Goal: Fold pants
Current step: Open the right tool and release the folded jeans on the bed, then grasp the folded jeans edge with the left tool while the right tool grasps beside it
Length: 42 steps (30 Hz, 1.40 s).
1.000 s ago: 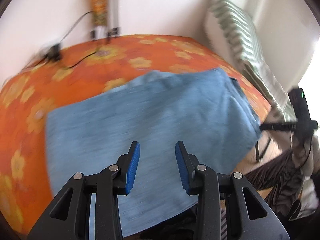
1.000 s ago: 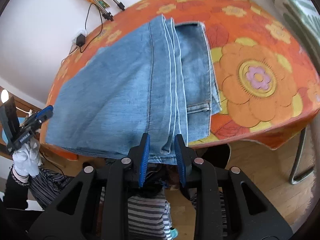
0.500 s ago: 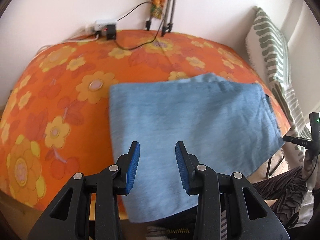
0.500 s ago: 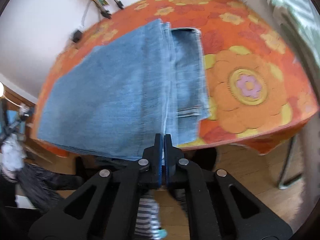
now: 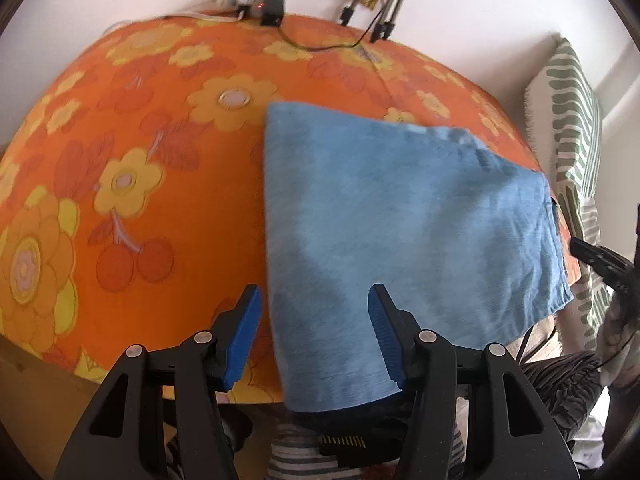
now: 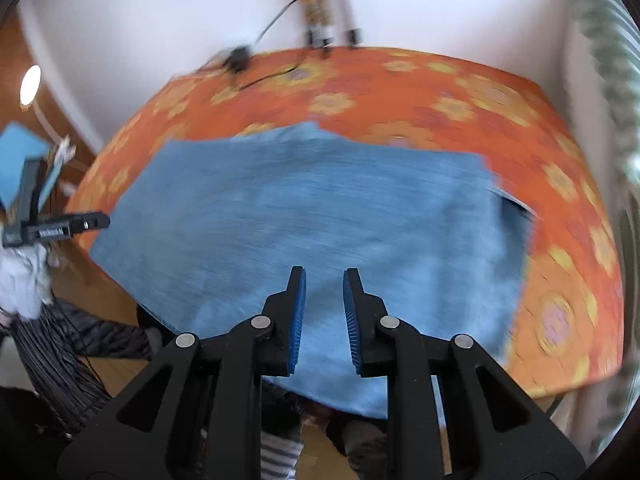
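Folded blue jeans (image 5: 400, 216) lie on a table under an orange flowered cloth (image 5: 132, 184), their near edge hanging over the front. My left gripper (image 5: 314, 296) hovers over the jeans' near left corner. Its jaws are opening and nothing is gripped between them. In the blurred right wrist view the jeans (image 6: 320, 216) fill the middle, and my right gripper (image 6: 325, 276) hangs above their near edge. Its jaws are opening too, with a narrow gap and no cloth pinched. Each gripper shows at the edge of the other's view: the right gripper (image 5: 596, 260) and the left gripper (image 6: 76, 224).
At the table's far edge against the white wall sit a power adapter (image 5: 268, 10) with cables and tripod legs (image 5: 384, 16). A green-striped cushion (image 5: 572, 128) stands to the right. A person's striped clothing (image 6: 52, 360) and wooden floor lie below the front edge.
The left gripper slid left along the jeans to their left corner and its jaws widened. The right gripper shut briefly, then reopened as it rolled and swung over the jeans' middle.
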Each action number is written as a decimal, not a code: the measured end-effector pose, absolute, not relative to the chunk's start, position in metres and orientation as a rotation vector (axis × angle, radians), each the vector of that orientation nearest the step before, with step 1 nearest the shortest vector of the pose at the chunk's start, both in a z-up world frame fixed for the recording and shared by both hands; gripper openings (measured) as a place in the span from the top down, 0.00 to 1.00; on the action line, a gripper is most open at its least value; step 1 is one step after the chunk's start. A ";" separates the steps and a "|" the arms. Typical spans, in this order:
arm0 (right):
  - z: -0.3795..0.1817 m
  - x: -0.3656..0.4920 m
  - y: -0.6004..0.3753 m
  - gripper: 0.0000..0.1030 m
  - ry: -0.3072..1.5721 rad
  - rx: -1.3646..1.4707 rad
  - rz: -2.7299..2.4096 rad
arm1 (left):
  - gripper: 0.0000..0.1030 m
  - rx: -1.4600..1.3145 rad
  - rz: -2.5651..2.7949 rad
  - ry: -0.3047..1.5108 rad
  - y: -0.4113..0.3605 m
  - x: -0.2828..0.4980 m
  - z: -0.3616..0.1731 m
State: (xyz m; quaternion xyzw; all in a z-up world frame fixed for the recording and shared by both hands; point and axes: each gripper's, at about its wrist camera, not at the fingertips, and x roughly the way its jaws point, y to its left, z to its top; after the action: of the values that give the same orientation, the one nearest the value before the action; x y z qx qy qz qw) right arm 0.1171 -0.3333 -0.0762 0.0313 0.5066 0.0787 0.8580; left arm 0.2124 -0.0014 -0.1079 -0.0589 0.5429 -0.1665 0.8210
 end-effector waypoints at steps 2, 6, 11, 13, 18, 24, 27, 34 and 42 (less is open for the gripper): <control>-0.093 0.132 -0.310 0.75 1.090 0.023 0.196 | 0.47 -0.140 -0.342 1.165 0.003 0.211 -0.112; -0.118 0.144 -0.288 0.75 1.128 -0.107 0.192 | 0.47 -0.163 -0.336 1.157 0.010 0.203 -0.114; -0.138 0.148 -0.303 0.75 1.215 -0.067 0.193 | 0.47 -0.183 -0.338 1.155 0.011 0.203 -0.119; -0.136 0.151 -0.303 0.75 1.238 -0.067 0.192 | 0.47 -0.226 -0.345 1.157 0.012 0.203 -0.122; -0.120 0.165 -0.288 0.75 1.269 -0.070 0.209 | 0.50 -0.328 -0.376 1.164 0.015 0.204 -0.129; -0.076 0.192 -0.236 0.66 1.217 -0.020 0.344 | 0.53 -0.407 -0.373 1.157 0.025 0.209 -0.130; -0.063 0.209 -0.195 0.63 1.214 -0.003 0.419 | 0.59 -0.423 -0.366 1.151 0.028 0.208 -0.131; -0.071 0.250 -0.100 0.55 1.274 -0.003 0.495 | 0.82 -0.391 -0.375 1.124 0.026 0.207 -0.131; -0.112 0.278 -0.033 0.55 1.400 -0.062 0.483 | 0.87 -0.393 -0.399 1.090 0.027 0.205 -0.126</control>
State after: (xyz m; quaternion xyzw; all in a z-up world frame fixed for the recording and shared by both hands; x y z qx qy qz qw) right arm 0.2780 -0.0328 -0.1121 -0.0282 0.6377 0.2198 0.7377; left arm 0.2048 0.0274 -0.1256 -0.1842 0.5114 -0.1874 0.8182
